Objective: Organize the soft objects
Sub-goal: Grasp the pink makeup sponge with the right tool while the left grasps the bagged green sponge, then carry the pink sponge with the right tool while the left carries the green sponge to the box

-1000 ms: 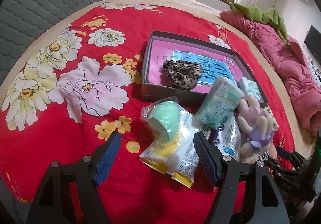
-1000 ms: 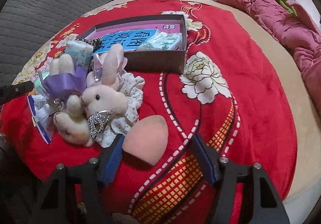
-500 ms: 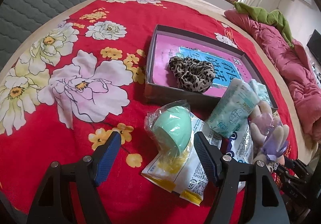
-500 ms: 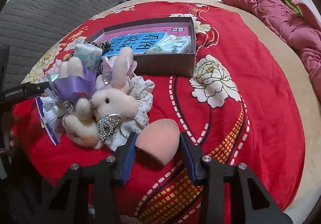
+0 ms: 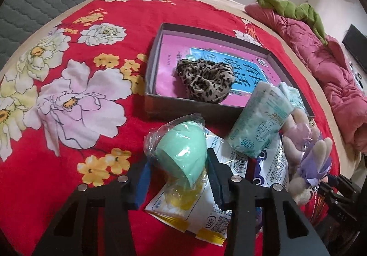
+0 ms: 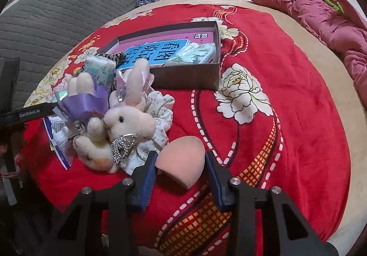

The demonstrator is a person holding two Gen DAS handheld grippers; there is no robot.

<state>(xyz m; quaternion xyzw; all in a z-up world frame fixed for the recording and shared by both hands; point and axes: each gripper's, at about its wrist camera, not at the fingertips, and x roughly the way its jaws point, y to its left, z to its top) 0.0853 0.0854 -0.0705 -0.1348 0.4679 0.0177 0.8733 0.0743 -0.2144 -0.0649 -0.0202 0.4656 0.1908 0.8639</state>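
**A:** Where do you stand? Your left claw (image 5: pixel 176 178) has its pads either side of the mint-green sponge (image 5: pixel 181 152) in its clear wrapper. The right pad looks pressed against the sponge, but the wrapper hides the left pad's contact, so I can't tell whether that grip is fully clenched.

**B:** And your right claw (image 6: pixel 180 171)?

**A:** Clenched on the pink sponge (image 6: pixel 181 162), both blue pads touching its sides. The sponge sits low over the red blanket (image 6: pixel 286 100); whether it has lifted clear I can't say.

**B:** So which step is this?

**A:** I'd call it the pick-up: both sponges gripped or nearly so, neither yet in the box (image 5: pixel 183 107). The box lies further up the bed and already holds a leopard scrunchie (image 5: pixel 206 84) and a tissue pack (image 6: pixel 195 54) on top of a book.

**B:** What does your next move call for?

**A:** Likely lift both and carry them over the box's near wall. On the left, the green sponge rests on a flat packet (image 5: pixel 206 210), and the crinkly wrapper may slip, so confirm your hold before rising. On the right, the plush rabbits (image 6: pixel 119 123) and the floral scrunchie (image 6: pixel 158 118) lie just beside the pink sponge; raise straight up so you don't drag them along. An upright tissue pack (image 5: pixel 259 123) leans near the box's front edge, in the left claw's way; steer around it.
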